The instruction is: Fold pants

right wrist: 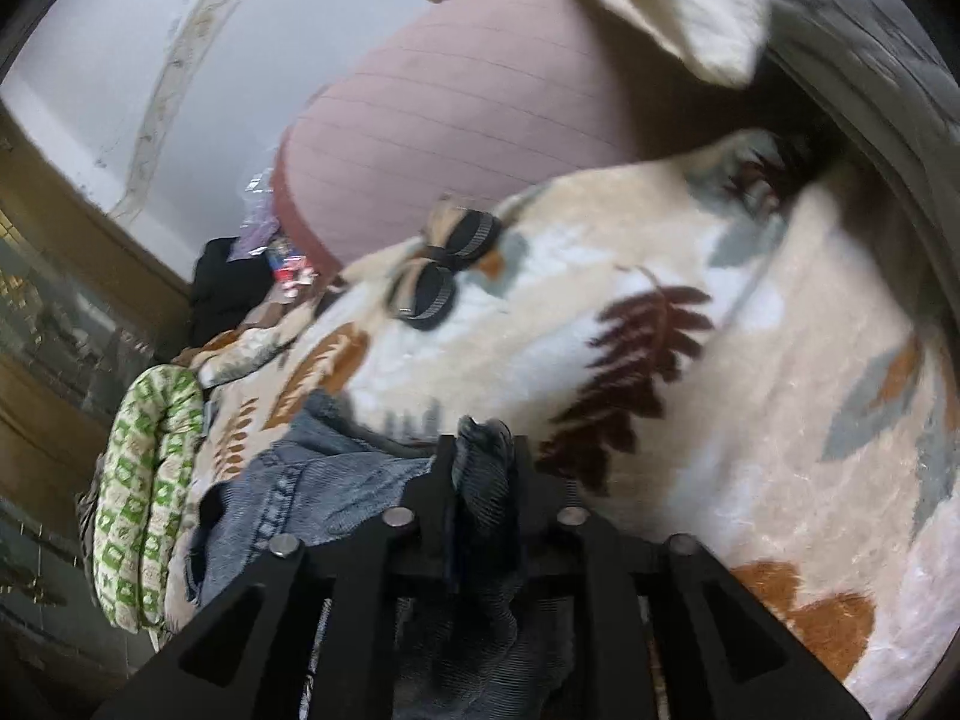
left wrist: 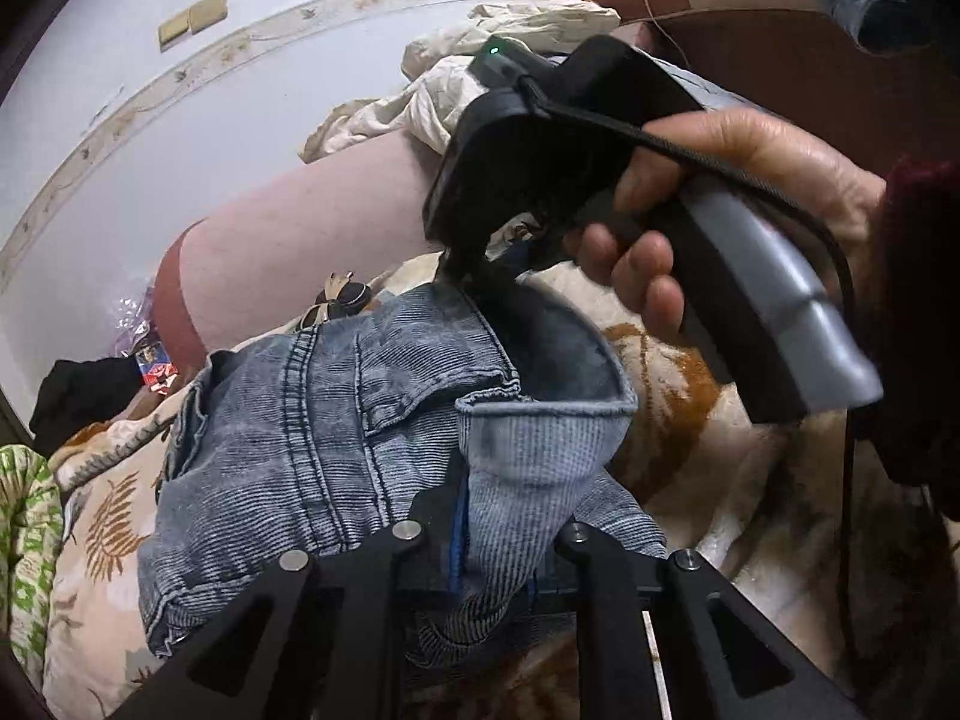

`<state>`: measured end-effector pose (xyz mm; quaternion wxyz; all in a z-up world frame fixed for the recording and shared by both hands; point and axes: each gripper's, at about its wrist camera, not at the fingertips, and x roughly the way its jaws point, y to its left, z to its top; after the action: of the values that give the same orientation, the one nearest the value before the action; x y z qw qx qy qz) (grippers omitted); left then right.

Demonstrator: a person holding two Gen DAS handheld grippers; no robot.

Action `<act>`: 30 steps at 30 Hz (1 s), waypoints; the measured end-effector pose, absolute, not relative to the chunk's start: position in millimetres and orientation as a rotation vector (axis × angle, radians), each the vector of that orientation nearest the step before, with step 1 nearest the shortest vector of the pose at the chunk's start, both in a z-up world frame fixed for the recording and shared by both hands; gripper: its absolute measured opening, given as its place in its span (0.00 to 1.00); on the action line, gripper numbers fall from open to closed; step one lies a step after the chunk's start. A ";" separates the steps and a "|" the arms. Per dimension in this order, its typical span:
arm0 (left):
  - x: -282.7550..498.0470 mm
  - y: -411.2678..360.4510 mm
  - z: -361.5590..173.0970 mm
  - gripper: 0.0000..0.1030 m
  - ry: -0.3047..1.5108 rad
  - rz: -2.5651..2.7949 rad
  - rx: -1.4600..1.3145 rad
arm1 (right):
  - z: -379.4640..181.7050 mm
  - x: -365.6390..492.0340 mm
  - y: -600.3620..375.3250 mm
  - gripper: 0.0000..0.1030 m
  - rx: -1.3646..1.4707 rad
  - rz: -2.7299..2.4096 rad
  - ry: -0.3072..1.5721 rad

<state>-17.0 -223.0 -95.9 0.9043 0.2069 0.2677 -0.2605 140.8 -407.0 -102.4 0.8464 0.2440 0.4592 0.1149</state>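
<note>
The pants [left wrist: 336,420] were held above the leaf-print blanket [right wrist: 750,360], denim clamped in the left gripper [left wrist: 480,552] and a bunched edge pinched in the right gripper [right wrist: 483,456], apparently so that the cloth could be spread for folding.

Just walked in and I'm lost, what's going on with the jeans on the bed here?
A person is folding blue denim pants on a leaf-patterned blanket, a handheld gripper in each hand. The right gripper has its jaws shut on a bunch of denim. The left gripper also pinches a fold. The pants are lifted and rumpled, not yet folded flat.
</note>
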 end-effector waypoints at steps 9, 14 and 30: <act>-51.9 -153.1 -53.3 0.24 0.547 -0.631 0.298 | -45.1 46.9 -448.0 0.45 0.604 0.112 0.757; -77.8 -100.1 -31.9 0.47 0.438 -0.590 0.275 | -32.3 -6.1 -422.0 0.45 0.616 0.125 0.698; 69.7 -54.9 -58.5 0.52 0.529 -0.302 0.198 | -62.2 67.8 -324.7 0.45 0.591 0.297 0.769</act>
<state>69.7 -54.9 -58.5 0.9492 0.0975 0.2598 -0.1486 67.8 -324.7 -62.2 0.8740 0.2831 0.3683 0.1423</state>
